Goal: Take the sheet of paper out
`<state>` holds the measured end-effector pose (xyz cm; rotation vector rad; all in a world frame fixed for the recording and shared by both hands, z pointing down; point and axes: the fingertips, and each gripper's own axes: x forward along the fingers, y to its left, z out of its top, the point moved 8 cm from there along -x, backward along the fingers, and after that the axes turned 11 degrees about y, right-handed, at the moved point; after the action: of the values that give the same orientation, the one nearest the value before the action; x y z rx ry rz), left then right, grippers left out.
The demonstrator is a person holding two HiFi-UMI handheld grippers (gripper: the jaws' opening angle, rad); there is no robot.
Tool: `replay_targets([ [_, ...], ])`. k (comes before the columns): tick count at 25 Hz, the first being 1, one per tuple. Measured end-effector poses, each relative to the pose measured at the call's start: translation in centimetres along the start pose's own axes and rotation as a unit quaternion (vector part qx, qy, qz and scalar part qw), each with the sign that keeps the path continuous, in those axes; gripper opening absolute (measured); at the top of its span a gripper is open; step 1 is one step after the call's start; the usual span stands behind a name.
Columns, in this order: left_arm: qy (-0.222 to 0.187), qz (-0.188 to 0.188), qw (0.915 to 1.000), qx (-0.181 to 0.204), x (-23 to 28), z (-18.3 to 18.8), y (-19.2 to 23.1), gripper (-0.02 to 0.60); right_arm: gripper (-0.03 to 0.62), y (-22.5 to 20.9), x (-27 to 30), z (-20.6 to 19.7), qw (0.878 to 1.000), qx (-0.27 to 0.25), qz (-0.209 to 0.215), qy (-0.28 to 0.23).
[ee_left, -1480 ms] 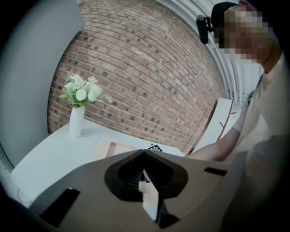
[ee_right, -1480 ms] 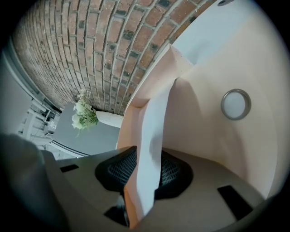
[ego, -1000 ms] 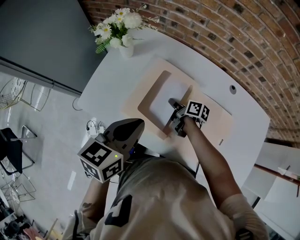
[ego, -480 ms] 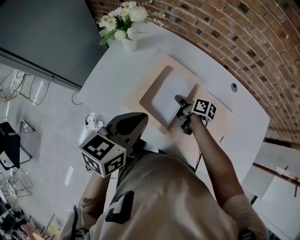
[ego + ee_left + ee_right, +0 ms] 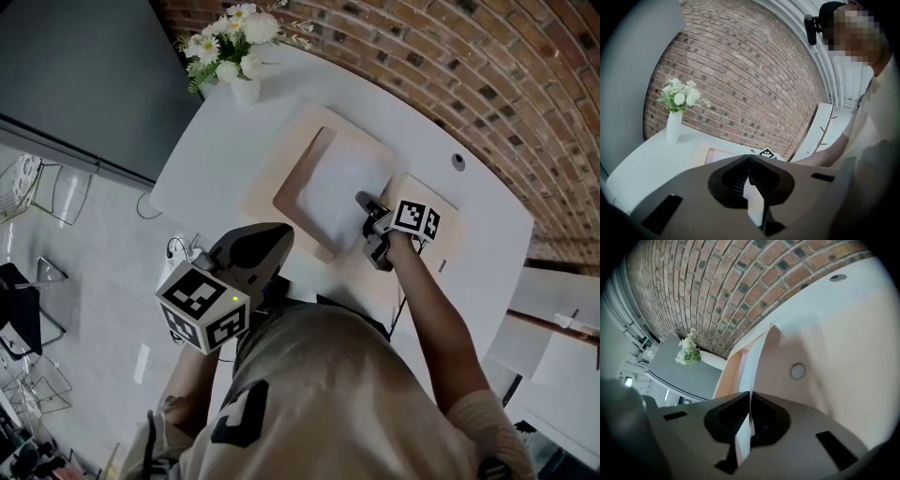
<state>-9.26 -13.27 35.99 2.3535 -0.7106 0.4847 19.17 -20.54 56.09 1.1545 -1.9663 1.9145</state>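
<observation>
White table, right gripper pinching sheet of paper, lifted higher than before, left gripper closed.

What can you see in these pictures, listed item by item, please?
table: one, white, against the wall
wall: one, red brick, behind the table
folder: one, beige, flat at mid-table
sheet: one, white, over the folder, near edge lifted
vase: one, white, holding white flowers, far left table corner
grommet: one, grey, in the tabletop near the wall
left gripper: one, grey, shut and empty, off the table
right gripper: one, grey, shut on the sheet
</observation>
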Motion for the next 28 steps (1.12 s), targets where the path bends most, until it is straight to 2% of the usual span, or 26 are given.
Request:
replay_targets([
  [14, 0.013, -0.051, 0.9981, 0.032, -0.8, -0.2, -0.1, 0.014, 0.025, -0.4, -5.0, -2.4, 0.998, -0.026, -0.042, -0.049],
  [19, 0.017, -0.067, 0.9968, 0.040, -1.5, -0.7, -0.3, 0.014, 0.025, -0.4, -7.1, -3.7, 0.994, -0.043, -0.073, -0.064],
  [28, 0.029, -0.116, 0.9909, 0.062, -1.4, -1.4, -0.7, 0.014, 0.025, 0.4, -11.9, -6.7, 0.985, -0.061, -0.126, -0.099],
])
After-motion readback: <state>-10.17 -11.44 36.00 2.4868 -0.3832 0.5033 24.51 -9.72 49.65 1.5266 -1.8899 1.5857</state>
